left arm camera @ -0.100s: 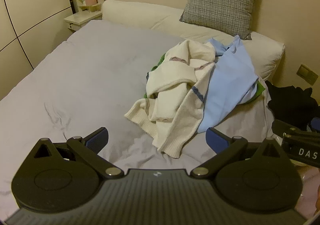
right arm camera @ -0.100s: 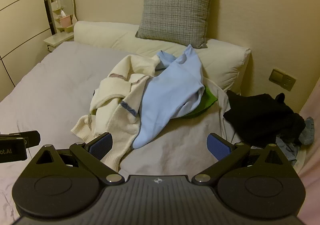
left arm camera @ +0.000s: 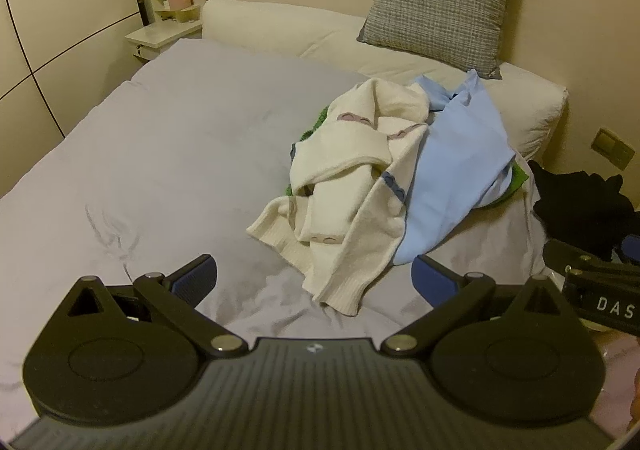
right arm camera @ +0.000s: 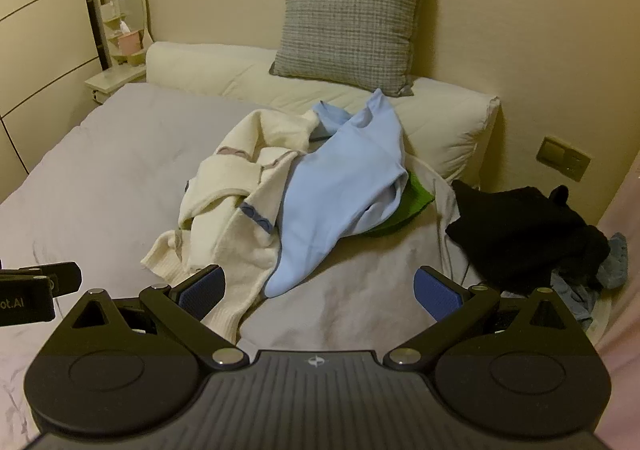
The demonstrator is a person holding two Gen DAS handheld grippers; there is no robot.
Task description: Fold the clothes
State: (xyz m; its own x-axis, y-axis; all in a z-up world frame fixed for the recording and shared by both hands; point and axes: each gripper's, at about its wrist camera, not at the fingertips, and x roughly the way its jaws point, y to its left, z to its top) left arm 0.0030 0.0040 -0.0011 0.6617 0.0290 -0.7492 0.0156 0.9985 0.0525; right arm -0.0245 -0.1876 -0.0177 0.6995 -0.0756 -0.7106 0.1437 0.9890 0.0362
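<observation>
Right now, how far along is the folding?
Nothing folded yet. The cream sweater, blue shirt and green top lie crumpled together on the bed. Left tongs and right tongs are open and empty. All garments, including the black pile, remain.

Left gripper: held tilted downward, jaws spread fully, nothing gripped between the blue pads.
Right gripper: held alongside, jaws spread wide, blue pads kept clear of any contact.

A sweater lies on the bed, a shirt overlapping its right side.
</observation>
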